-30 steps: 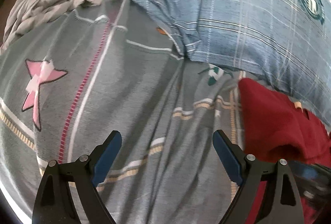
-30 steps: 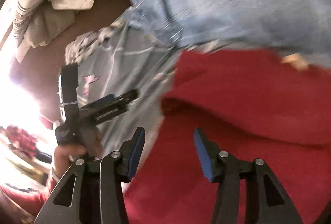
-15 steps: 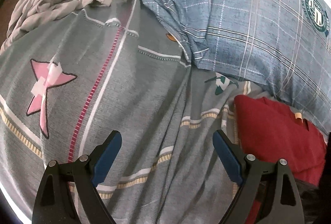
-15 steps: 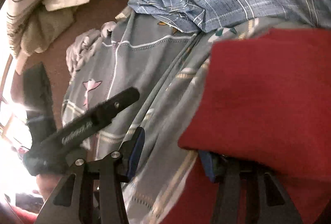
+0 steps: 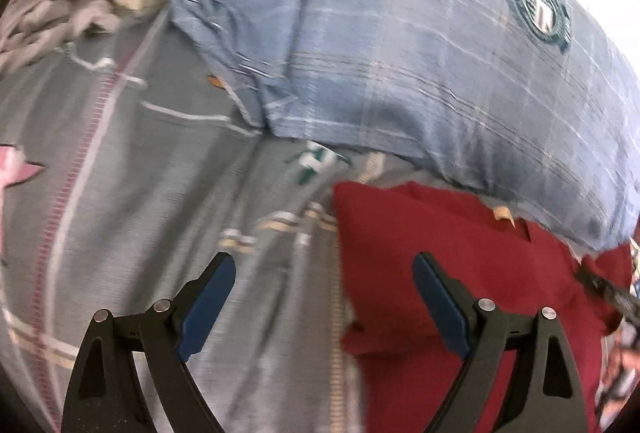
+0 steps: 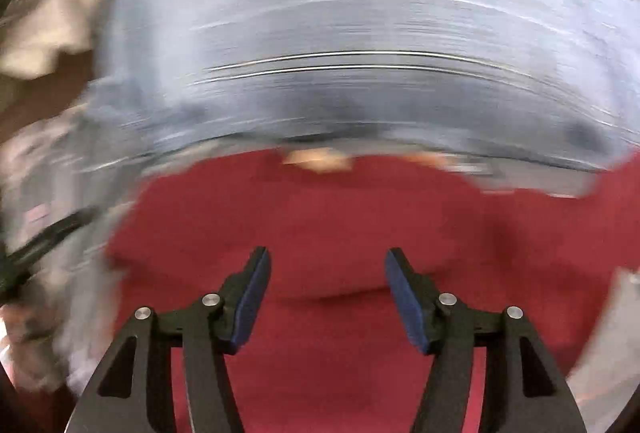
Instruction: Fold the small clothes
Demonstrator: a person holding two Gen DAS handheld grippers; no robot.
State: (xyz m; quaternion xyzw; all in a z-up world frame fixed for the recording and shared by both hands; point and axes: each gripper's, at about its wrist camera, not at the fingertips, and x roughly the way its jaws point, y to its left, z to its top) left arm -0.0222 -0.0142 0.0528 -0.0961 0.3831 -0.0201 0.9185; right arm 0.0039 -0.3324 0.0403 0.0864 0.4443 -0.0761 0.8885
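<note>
Seen from the left wrist, looking forward and down between the wide-spread fingers of the left claw (image 5: 324,273), close above a grey patterned bedsheet (image 5: 160,193); ahead, a blue checked pillow (image 5: 420,65); lower right, a red folded cloth garment (image 5: 440,253). Seen from the right wrist, looking forward past the parted right claw (image 6: 328,269), nearer still and heavily motion-blurred, directly over the same red garment (image 6: 320,225). Shared by both views: red garment, blue pillow (image 6: 360,33) beyond it, grey sheet (image 6: 68,193) at left.

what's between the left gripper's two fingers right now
In the left wrist view, the open left gripper frames grey patterned bedsheet and the left edge of the red garment.
</note>
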